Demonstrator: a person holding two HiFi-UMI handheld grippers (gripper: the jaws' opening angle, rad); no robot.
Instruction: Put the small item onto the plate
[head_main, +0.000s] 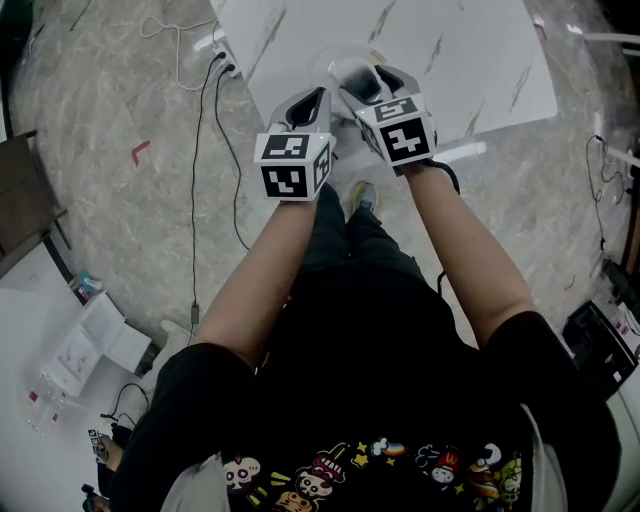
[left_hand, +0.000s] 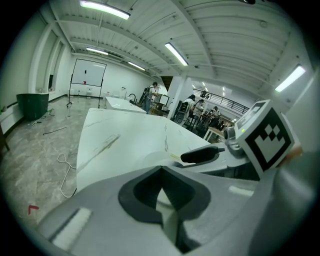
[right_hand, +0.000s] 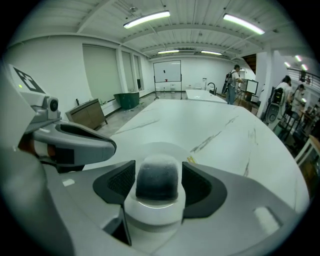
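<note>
My right gripper (right_hand: 157, 186) is shut on the small item (right_hand: 157, 176), a dark rounded dome on a white base, held upright between the two black pads. Just beyond it a pale round plate (right_hand: 165, 149) lies on the white marble table (right_hand: 210, 125). In the head view the right gripper (head_main: 368, 82) hovers at the table's near edge, over the plate (head_main: 338, 68). My left gripper (head_main: 308, 108) is close on its left, a little nearer to me. Its jaws (left_hand: 161, 197) meet at the tips with nothing between them. The plate's rim (left_hand: 150, 161) shows ahead of it.
The table (head_main: 450, 60) reaches only to its near edge; below that is grey stone floor. Cables (head_main: 200, 150) and a power strip (head_main: 222, 60) lie on the floor at left. A brown cabinet (head_main: 25, 195) and open white boxes (head_main: 95, 345) stand lower left.
</note>
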